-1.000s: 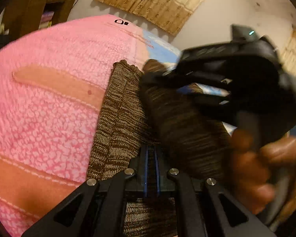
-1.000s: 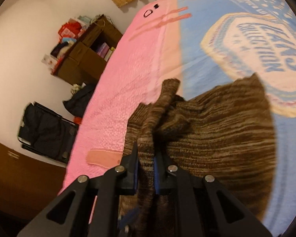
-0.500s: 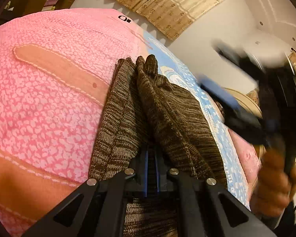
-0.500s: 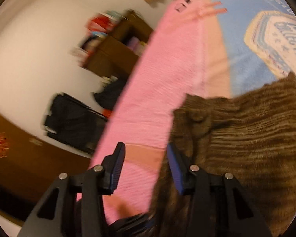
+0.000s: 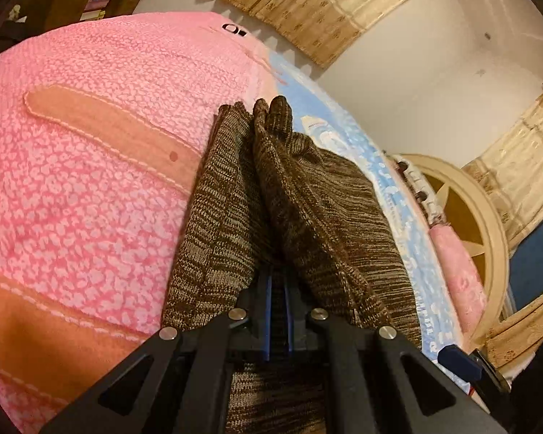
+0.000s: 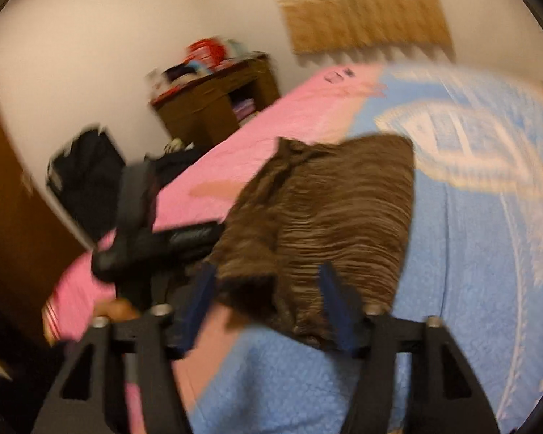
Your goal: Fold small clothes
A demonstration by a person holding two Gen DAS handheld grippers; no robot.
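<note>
Clearly the brown marled knit garment (image 5: 307, 217), lying on the pink and blue fleece bed blanket (image 5: 90, 181), could unfold if tugged: the left claw (image 5: 278, 289) is clamped on its near edge at six o'clock. The right claw (image 6: 268, 303) has just been opening, wide, nothing between.

**Almost nothing legible in either view**

Only one mark comes close to reading. In the left wrist view a small dark emblem (image 5: 234, 29) sits on the far edge of the pink blanket (image 5: 90, 188), shaped like an "O" with a short stroke beside it (possibly "IO" or "OI"; which cannot be told). The blue blanket (image 5: 398, 195) carries pale lettering along its edge, too stretched to make out. In the right wrist view the cream crest (image 6: 463, 144) printed on that blue blanket is smeared by motion blur, so no word there can be read.
</note>
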